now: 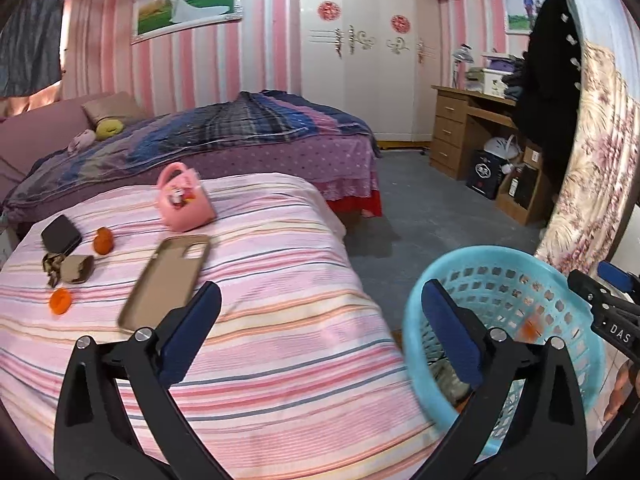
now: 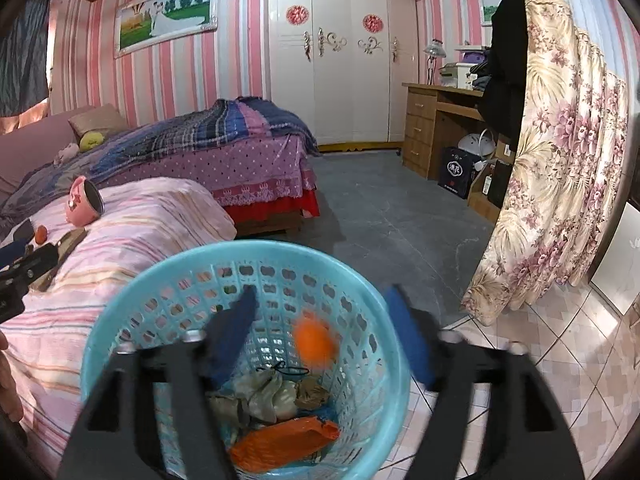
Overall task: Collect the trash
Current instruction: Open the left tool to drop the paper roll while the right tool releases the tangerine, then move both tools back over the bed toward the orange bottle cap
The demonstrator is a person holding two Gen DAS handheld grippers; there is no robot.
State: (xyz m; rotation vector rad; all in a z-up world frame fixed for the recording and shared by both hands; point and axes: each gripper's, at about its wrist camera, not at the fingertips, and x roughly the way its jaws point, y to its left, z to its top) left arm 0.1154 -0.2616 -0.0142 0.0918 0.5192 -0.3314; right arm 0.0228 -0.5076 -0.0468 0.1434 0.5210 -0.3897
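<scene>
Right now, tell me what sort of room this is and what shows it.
A home bedroom, most likely. A made bed with a plaid blanket stands against the pink striped wall, a tall white wardrobe fills the far corner, and a wooden desk with drawers sits beside it.

Plastic, cloth and wood on show

The light-blue perforated plastic basket (image 2: 120, 336) looks smooth and glossy; the pink striped cloth bedspread (image 1: 280, 280) lies soft and matt; the brown wooden desk (image 1: 456, 128) has a dull sheen.
</scene>
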